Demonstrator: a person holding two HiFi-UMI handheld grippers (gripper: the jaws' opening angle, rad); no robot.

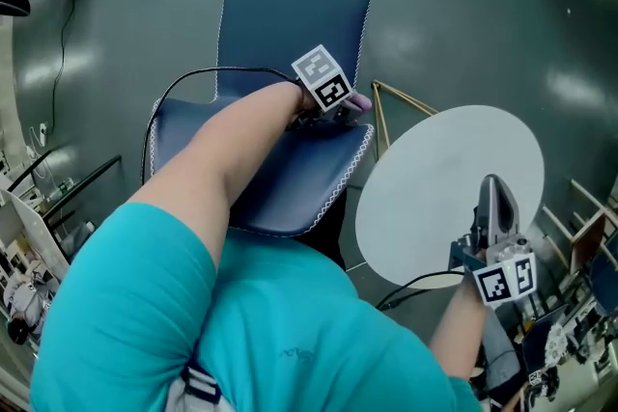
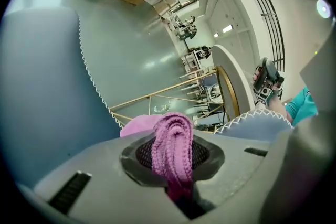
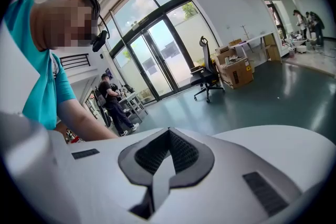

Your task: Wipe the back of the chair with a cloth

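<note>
Clerk: Chair (image 1: pixel 290 24), one, blue upholstery, white zigzag stitching on the edges. It sits upper centre in the head view.

Checker: Cloth?

Clerk: Cloth (image 2: pixel 173 149), one, purple knit, folded. It is pinched between the jaws of the left gripper (image 2: pixel 176 165). The head view puts it at the chair's right edge, where back meets seat. Whether it touches the upholstery cannot be told.

Checker: Right gripper (image 3: pixel 167 165)?

Clerk: Jaws together, nothing between them. It is held above the round white table (image 1: pixel 435 169) at lower right of the head view.

Checker: Any writing?

Clerk: Each gripper's cube carries black-and-white square markers and no lettering. The print on the cardboard boxes (image 3: pixel 236 71) is too small to read.

Checker: Items seen in one view only?

Clerk: The left gripper view alone shows the table's gold rim (image 2: pixel 231 86), with the right gripper beyond it at centre right. The right gripper view alone shows tall glass doors (image 3: pixel 157 60), a black office chair (image 3: pixel 207 78) and a standing person in dark clothes (image 3: pixel 113 102) at centre left. The head view alone shows the whole chair back, and the black cable (image 1: pixel 183 87) looping over the seat.
</note>
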